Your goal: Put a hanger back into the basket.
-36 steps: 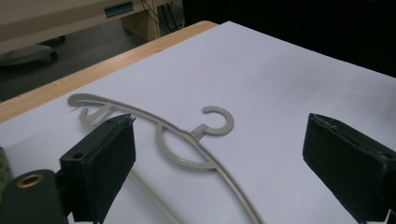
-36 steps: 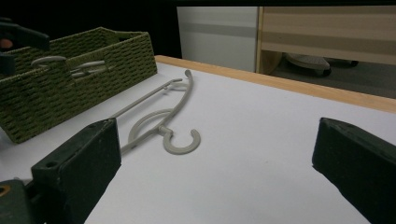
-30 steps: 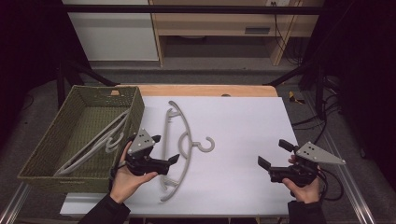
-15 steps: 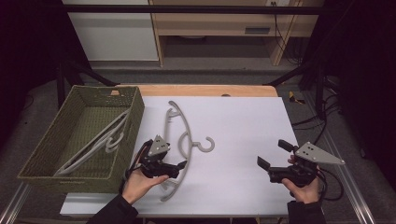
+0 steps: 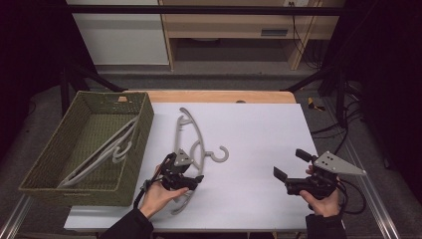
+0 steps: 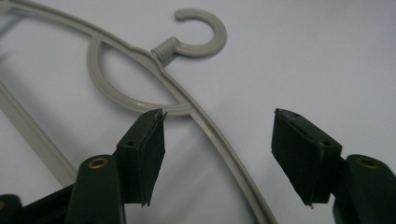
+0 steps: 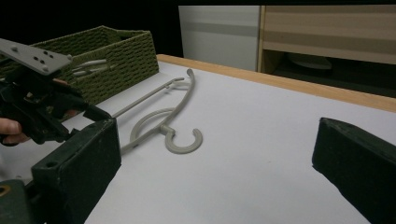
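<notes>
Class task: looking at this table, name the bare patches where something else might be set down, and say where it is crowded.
Free: the white sheet between the hanger and the right tongs, and its far right part up to the wooden edge. Crowded: the left side, with the basket, the hanger and the left tongs over it.

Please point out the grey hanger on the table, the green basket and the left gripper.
grey hanger [image 6: 198,46]: left gripper view, on the curve of its hook.
green basket [image 5: 134,149]: high view, on its right woven wall.
left gripper [image 6: 217,135]: left gripper view, midway between its open fingers, which straddle the hanger's arm.
</notes>
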Tool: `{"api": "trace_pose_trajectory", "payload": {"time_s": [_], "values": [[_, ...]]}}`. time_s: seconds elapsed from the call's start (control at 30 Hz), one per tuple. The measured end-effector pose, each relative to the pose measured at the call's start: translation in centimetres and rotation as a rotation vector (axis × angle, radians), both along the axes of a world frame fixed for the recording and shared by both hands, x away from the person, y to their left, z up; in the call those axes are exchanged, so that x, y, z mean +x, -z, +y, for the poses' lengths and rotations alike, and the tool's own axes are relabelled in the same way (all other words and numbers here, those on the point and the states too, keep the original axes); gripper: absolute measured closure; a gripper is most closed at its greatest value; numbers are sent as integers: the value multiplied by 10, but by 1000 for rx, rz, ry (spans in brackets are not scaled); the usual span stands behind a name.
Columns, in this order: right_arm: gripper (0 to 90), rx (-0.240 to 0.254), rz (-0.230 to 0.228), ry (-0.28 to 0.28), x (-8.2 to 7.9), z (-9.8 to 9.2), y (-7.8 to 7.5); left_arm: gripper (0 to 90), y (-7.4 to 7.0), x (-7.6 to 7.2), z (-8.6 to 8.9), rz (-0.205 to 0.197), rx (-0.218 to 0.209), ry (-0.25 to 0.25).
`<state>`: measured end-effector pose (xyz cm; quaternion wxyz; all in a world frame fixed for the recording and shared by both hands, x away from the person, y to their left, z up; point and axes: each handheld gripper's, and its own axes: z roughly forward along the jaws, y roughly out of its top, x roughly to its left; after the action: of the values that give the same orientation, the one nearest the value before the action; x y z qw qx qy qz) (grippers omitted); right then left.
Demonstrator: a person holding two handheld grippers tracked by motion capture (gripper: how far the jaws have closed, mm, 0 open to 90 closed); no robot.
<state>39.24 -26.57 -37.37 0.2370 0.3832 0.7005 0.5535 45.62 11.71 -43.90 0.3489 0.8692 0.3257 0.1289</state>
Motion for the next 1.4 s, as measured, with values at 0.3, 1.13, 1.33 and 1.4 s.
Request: {"api": "trace_pose_trajectory", "payload": {"time_s": [0.3, 1.13, 1.33, 1.4], "values": [[16, 2, 2, -2, -1, 0, -1, 514, 13, -3, -8, 64, 48, 10], [16, -1, 2, -3, -1, 1, -1, 694, 20, -7, -9, 177, 95, -11], [16, -1, -6, -2, -2, 0, -2, 706, 18, -9, -6, 196, 106, -10], [16, -1, -6, -2, -2, 0, -2, 718, 17, -10, -5, 198, 108, -8]]}}
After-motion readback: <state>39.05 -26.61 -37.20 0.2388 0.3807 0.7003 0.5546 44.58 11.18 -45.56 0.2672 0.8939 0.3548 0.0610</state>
